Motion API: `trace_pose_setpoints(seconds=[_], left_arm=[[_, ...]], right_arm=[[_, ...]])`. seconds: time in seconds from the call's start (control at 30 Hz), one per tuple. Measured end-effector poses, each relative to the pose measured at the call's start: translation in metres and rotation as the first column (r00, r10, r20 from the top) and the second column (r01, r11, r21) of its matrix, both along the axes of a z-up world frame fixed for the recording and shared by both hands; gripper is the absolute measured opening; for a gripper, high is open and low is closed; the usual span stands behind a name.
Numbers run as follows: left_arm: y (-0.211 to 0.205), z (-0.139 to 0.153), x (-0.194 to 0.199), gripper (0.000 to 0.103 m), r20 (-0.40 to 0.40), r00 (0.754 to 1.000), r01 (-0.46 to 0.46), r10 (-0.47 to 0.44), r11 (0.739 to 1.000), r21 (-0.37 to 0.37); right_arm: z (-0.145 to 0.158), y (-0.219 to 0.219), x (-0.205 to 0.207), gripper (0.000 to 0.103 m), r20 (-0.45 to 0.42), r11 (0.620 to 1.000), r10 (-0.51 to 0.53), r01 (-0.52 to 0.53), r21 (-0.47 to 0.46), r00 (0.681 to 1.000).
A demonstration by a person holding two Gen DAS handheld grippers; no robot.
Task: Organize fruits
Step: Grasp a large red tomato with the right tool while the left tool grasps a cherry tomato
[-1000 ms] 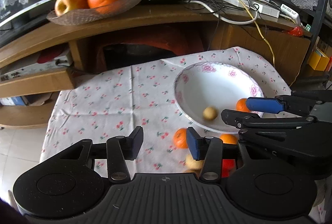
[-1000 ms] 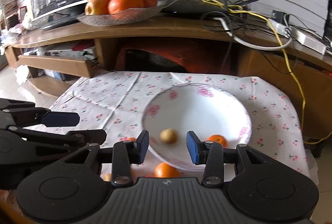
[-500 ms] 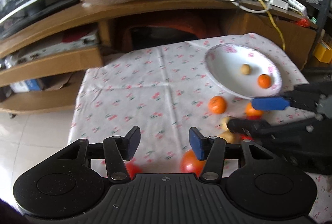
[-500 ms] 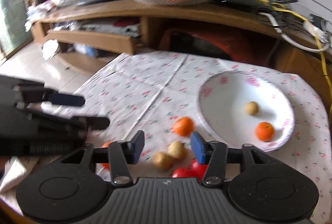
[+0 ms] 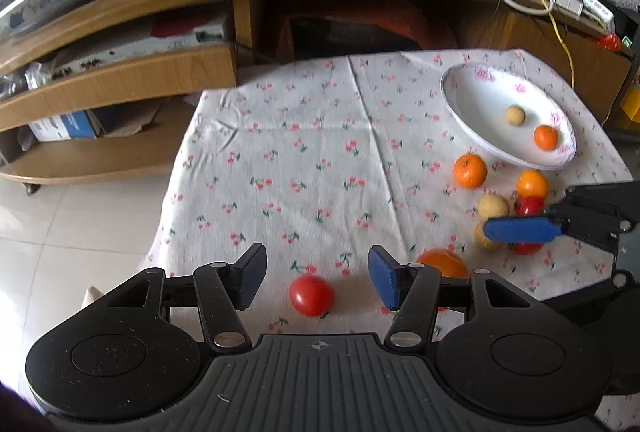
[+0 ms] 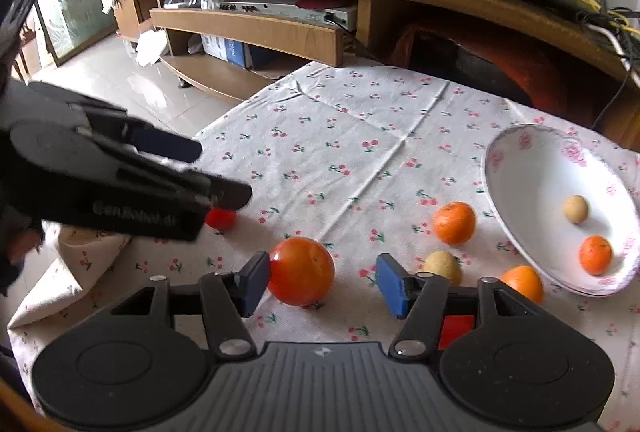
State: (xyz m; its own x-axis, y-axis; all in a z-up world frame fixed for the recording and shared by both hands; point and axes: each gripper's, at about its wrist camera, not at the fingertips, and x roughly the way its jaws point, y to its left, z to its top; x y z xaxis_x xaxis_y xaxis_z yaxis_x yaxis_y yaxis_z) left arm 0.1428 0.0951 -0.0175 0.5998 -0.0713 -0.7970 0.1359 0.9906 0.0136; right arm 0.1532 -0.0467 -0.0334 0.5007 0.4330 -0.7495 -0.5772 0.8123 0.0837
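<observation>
Jaws spread wide on both my grippers, grasping nothing. My left gripper hovers over a small red tomato on the cloth-covered counter; my right gripper frames a large orange-red fruit, which sits by its left pad. Mandarins and pale fruits lie beside the white bowl, which holds one of each.

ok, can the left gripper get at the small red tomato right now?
Probably yes. The left gripper is open with the small red tomato sitting between its fingers on the cloth, nothing else close enough to block it.
</observation>
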Motion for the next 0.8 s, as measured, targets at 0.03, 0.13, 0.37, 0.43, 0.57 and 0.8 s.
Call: trace_pose_setpoints(seconds=[0.03, 0.13, 0.37, 0.43, 0.57, 0.8], left_arm=[[0.0, -0.003, 0.0, 0.064, -0.008, 1.0, 0.002, -0.002, 1.0, 0.004], [0.001, -0.011, 0.001, 0.063, -0.029, 1.0, 0.005, -0.005, 1.0, 0.015], [0.011, -0.021, 0.001, 0.064, -0.06, 0.998, -0.008, 0.01, 1.0, 0.03], [0.009, -0.023, 0.001, 0.064, -0.066, 0.998, 0.0, 0.002, 1.0, 0.031], [0.004, -0.026, 0.002, 0.064, -0.068, 0.997, 0.023, -0.02, 0.999, 0.037], [0.0, -0.036, 0.003, 0.057, -0.074, 0.997, 0.029, -0.026, 0.999, 0.035]], right_arm=[[-0.001, 0.002, 0.002, 0.062, -0.005, 1.0, 0.004, -0.004, 0.003, 1.0], [-0.005, 0.008, 0.005, 0.062, -0.008, 1.0, 0.022, -0.022, 0.008, 1.0], [-0.014, 0.021, 0.01, 0.055, -0.051, 0.998, 0.055, -0.054, 0.013, 0.997], [-0.02, 0.024, 0.009, 0.045, -0.054, 0.999, 0.047, -0.047, -0.01, 0.997], [-0.024, 0.02, 0.009, 0.034, -0.048, 0.999, 0.033, -0.034, -0.022, 0.998], [-0.018, 0.006, 0.01, 0.038, -0.076, 0.999, 0.032, -0.033, -0.013, 0.997]])
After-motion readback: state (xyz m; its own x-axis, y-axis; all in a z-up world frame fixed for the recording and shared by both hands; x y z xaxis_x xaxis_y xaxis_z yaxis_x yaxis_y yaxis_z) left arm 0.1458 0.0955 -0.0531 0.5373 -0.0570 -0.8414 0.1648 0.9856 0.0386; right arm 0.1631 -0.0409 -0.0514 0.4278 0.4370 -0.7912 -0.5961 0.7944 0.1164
